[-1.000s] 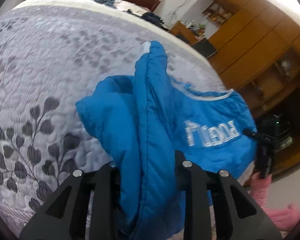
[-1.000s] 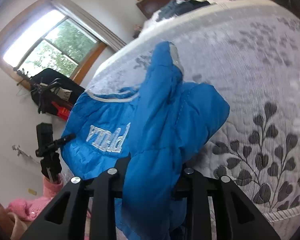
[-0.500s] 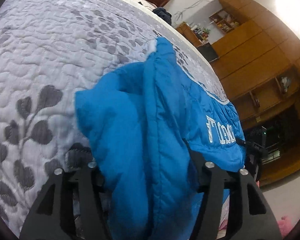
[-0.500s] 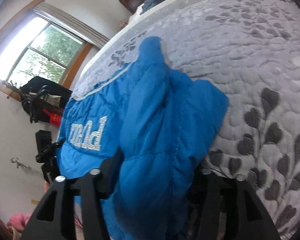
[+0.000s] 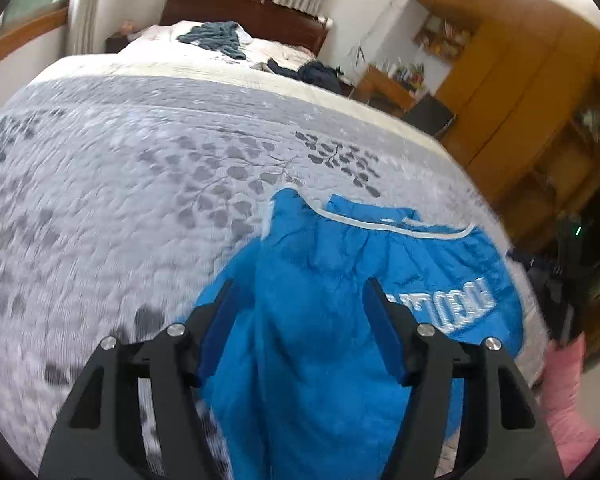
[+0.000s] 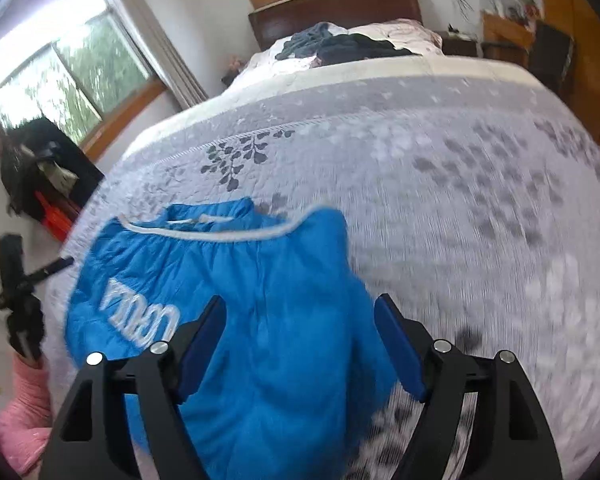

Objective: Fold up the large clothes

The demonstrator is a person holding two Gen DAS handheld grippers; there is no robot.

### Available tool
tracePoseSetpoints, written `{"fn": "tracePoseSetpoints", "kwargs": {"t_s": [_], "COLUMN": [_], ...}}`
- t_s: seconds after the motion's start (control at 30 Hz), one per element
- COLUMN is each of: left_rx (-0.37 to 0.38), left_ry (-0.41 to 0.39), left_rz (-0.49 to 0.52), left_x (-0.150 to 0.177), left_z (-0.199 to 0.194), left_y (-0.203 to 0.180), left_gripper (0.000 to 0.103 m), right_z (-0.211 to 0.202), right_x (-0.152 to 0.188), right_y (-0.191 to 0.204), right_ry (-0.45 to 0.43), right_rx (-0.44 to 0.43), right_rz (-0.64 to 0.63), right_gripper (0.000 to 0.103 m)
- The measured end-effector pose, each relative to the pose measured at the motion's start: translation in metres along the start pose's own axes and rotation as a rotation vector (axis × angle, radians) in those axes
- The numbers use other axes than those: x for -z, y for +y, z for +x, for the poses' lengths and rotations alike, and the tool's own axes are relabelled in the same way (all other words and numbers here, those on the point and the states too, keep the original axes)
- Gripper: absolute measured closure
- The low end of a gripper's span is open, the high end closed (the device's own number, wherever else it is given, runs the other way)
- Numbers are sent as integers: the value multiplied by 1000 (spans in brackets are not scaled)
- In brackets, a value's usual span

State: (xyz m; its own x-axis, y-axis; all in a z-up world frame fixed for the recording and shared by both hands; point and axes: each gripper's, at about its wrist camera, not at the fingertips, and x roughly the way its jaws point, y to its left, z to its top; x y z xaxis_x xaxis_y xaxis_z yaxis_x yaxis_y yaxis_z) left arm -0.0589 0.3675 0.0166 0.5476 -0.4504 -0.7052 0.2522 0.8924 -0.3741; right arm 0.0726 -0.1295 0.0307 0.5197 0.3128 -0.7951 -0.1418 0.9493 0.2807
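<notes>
Bedroom setting: grey quilted bedspread (image 5: 120,184) with a dark leaf print fills both wrist views, wooden headboard (image 5: 244,12) at the far end. I note the blue padded jacket (image 5: 340,288) lying on the near part of the bedspread, white-piped edge on its far side, white embroidered lettering on one panel.

Left gripper (image 5: 300,308): jaws spread wide, jacket fabric lying in the gap between them; I cannot tell whether the blue pads touch it. Right gripper (image 6: 300,328): likewise spread apart, with a fold of the jacket (image 6: 268,300) passing between its fingers, nothing clamped.

Left view only: orange-brown wooden cabinets (image 5: 520,92) along the wall beyond the bed. Right view only: large side window (image 6: 60,76) with greenery outside, and a black bag (image 6: 40,164) below it. Both views catch dark clothes (image 6: 332,44) heaped near the headboard and something pink (image 6: 24,408) off the bed edge. Frames are motion-blurred.
</notes>
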Motion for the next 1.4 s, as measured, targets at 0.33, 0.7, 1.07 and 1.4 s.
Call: {"fn": "tracePoseSetpoints", "kwargs": {"t_s": [0.33,0.7,1.07,1.4], "left_rx": [-63,-165,-230,-268], "left_ry": [93,74,62,-17], "left_rz": [3,38,54,86], "left_x": [-30,-33,-26,2], "left_z": [74,90,82,23], "left_y": [4,8,1,-57], "left_gripper": [64,68,57,32], "right_z": [71,72,73,2], "right_x": [-31,-39,-29,0], "right_y": [-17,-13,-4,-14], "right_ry": [129,76,73,19], "right_rx": [-13,49,140,52], "right_rz": [61,19,-20,56], "right_gripper": [73,88,74,29]}}
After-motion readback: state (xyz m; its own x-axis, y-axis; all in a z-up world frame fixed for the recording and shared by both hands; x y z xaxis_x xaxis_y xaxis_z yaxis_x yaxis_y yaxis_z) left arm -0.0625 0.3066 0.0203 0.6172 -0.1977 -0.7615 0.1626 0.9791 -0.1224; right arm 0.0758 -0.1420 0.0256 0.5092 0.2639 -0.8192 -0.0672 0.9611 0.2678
